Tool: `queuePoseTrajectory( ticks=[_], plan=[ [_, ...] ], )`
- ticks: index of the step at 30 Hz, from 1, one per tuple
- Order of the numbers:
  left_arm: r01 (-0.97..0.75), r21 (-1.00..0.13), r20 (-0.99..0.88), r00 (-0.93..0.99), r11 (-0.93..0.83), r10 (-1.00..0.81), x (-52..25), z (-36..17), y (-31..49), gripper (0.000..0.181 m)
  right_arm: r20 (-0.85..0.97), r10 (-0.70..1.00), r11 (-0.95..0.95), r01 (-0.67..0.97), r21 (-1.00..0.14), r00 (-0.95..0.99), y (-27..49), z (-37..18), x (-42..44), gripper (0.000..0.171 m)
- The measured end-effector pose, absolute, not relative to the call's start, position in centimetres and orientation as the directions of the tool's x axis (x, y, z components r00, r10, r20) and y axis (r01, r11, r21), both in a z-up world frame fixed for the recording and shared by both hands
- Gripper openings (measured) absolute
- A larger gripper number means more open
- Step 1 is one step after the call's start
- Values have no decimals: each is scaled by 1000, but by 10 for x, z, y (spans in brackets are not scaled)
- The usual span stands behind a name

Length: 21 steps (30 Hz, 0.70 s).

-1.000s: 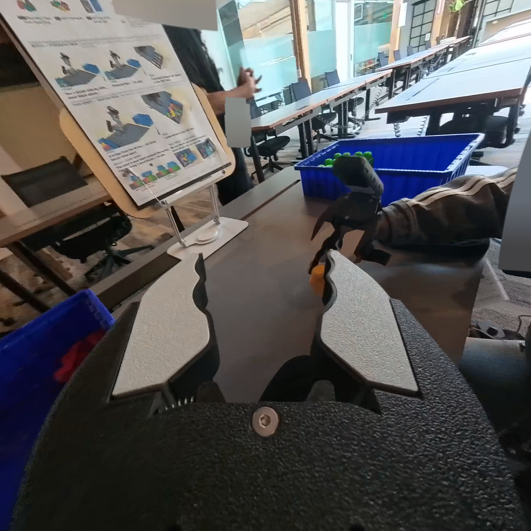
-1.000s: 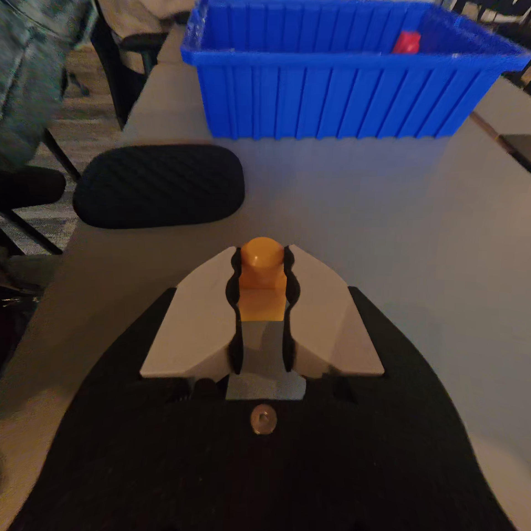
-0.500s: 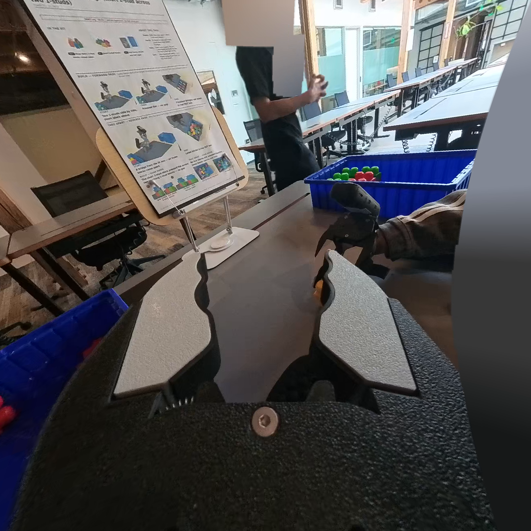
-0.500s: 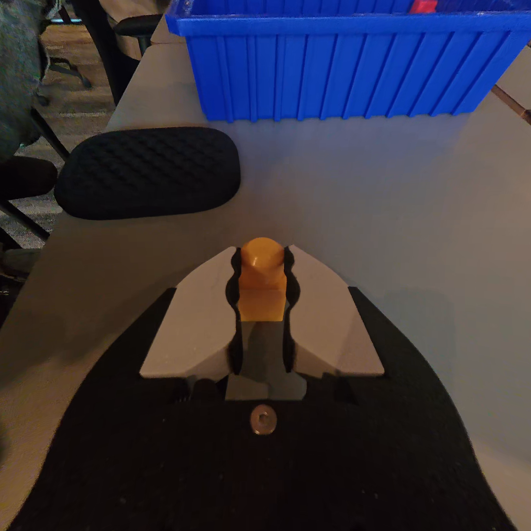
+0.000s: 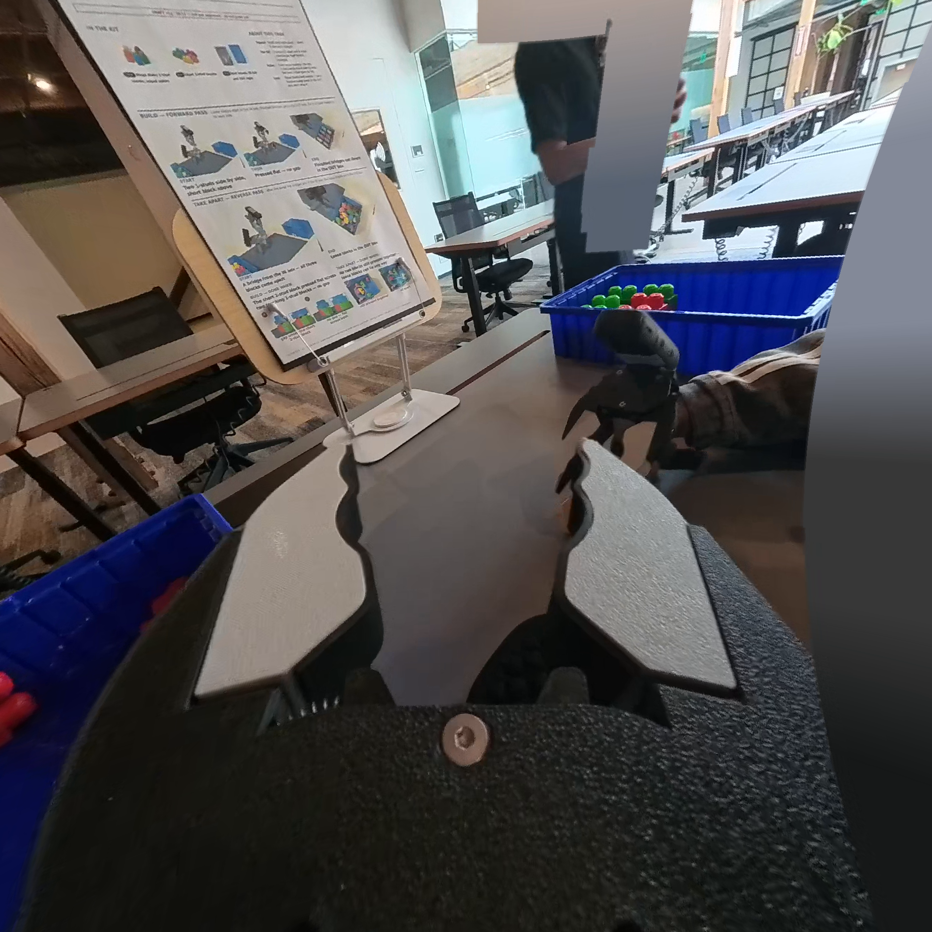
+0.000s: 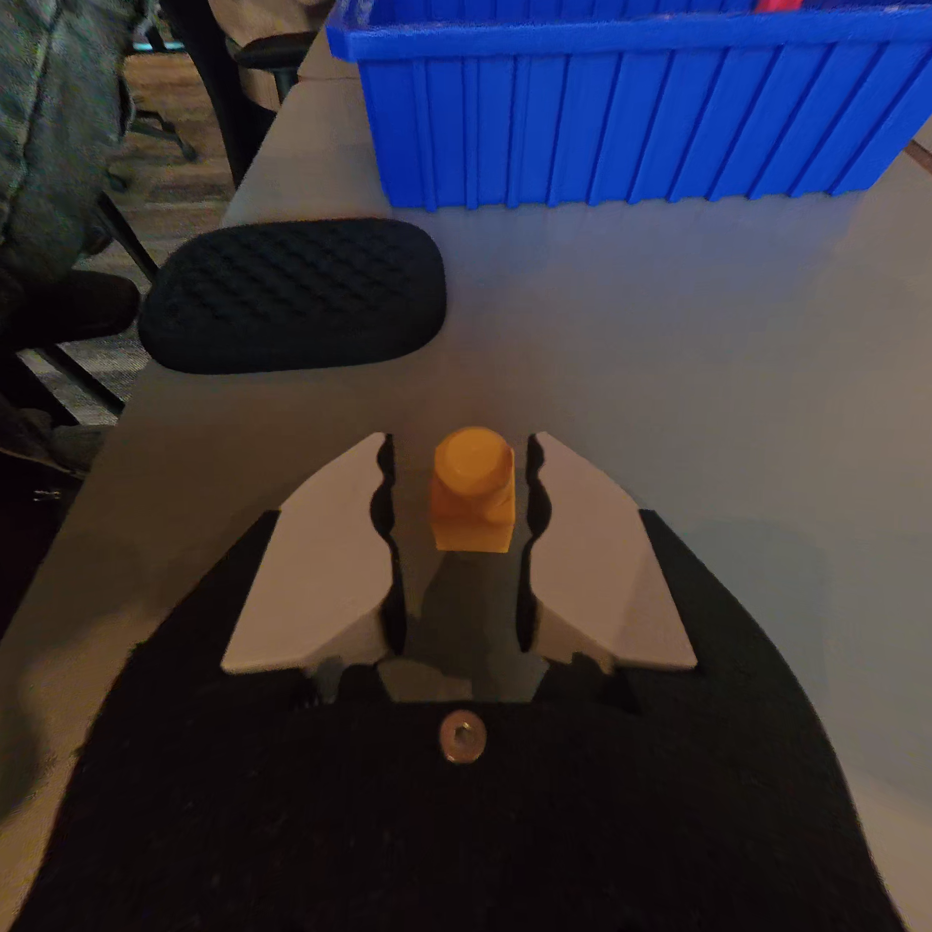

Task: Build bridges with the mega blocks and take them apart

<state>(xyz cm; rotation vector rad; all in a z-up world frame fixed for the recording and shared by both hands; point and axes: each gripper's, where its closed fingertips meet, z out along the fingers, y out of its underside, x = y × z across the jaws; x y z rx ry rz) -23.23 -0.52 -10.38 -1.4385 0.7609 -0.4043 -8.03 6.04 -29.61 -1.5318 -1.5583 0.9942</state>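
One orange single-stud block (image 6: 471,491) is standing upright on the tabletop (image 6: 706,403) between the right claw (image 6: 460,444) fingers, untouched (jaws released). The left claw (image 5: 464,454) is gaping, empty. Two blue bins (image 6: 605,111) (image 5: 731,323) are sitting apart.

The left gripper (image 5: 464,484) has a black, pebble-textured body with one silver hex-socket screw (image 5: 465,739) at its centre, and two pale grey, grainy fingers (image 5: 297,580) whose inner edges are black and wavy; a small coil spring shows at the base of the left finger. The right gripper (image 6: 460,497) is built alike: black body, silver hex screw (image 6: 462,735), pale grey wedge-shaped fingers (image 6: 323,555) with scalloped black inner edges. Seen from the left wrist view, it carries a black ribbed handle (image 5: 636,337), and the arm behind it wears a dark brown sleeve (image 5: 746,398) with pale stripes.
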Motion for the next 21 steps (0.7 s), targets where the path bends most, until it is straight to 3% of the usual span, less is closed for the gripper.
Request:
queuePoseTrajectory(
  ticks=[5,9,17,21],
  plan=[
    [-213,-976,-191,737,45,-648,-251,-115,6,91,-61,998,-53,445,-894,-3,57,-277,-74,98],
    [-277,-958,-175,767,-73,-617,-286,-126,27,96,-35,999,-43,430,-902,26,48,-248,-61,124],
    [-448,-836,-181,770,-316,-611,-371,-163,98,91,64,992,25,333,-943,106,28,-193,-23,121],
    [-521,-720,-121,745,-459,-656,-404,-197,122,92,95,986,46,325,-945,135,20,-180,-6,118]
  ],
)
